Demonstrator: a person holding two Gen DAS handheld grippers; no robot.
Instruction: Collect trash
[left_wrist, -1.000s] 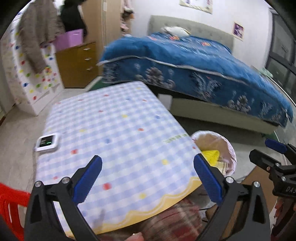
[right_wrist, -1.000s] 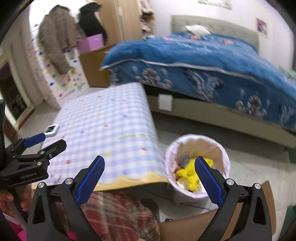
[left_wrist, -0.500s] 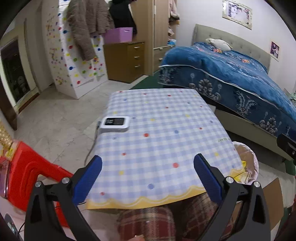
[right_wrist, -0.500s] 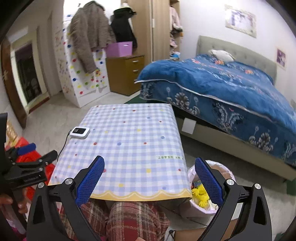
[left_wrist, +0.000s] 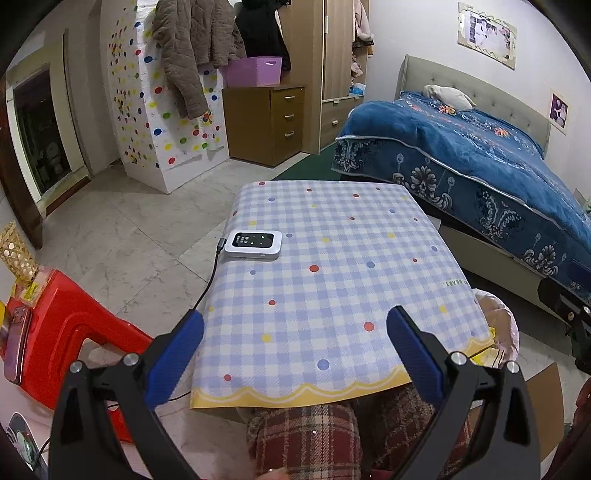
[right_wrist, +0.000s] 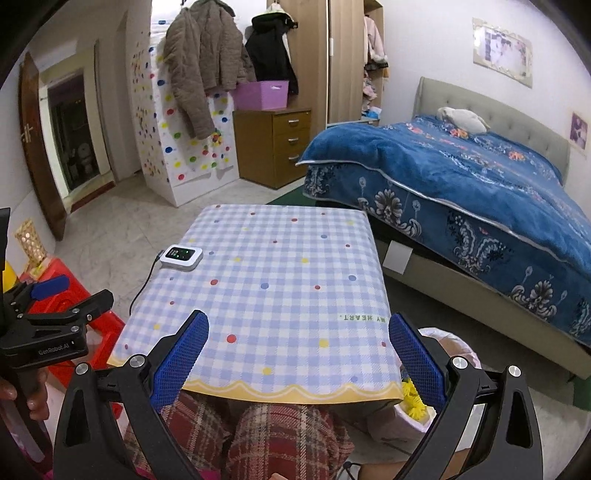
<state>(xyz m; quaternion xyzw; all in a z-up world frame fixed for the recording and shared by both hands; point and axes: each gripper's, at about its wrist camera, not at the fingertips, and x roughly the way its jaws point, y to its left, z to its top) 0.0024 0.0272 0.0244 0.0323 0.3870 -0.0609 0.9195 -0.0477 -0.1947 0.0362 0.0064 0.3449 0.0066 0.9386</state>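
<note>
A lined waste bin (left_wrist: 496, 325) stands on the floor at the table's near right corner, with yellow trash inside; it also shows in the right wrist view (right_wrist: 436, 410). My left gripper (left_wrist: 291, 354) is open and empty above the near edge of the checked table (left_wrist: 332, 266). My right gripper (right_wrist: 295, 358) is open and empty over the same edge (right_wrist: 273, 295). The left gripper shows at the left edge of the right wrist view (right_wrist: 48, 310). No loose trash shows on the table.
A small white device (left_wrist: 254, 244) with a cable lies on the table's left side. A red plastic stool (left_wrist: 62, 332) stands to the left. A blue-covered bed (left_wrist: 480, 166) is to the right, a wooden drawer unit (left_wrist: 266, 122) behind. A cardboard box (left_wrist: 546, 391) sits beside the bin.
Both grippers have swung left and back from over the bin to face the table squarely. Both stayed open and empty.
</note>
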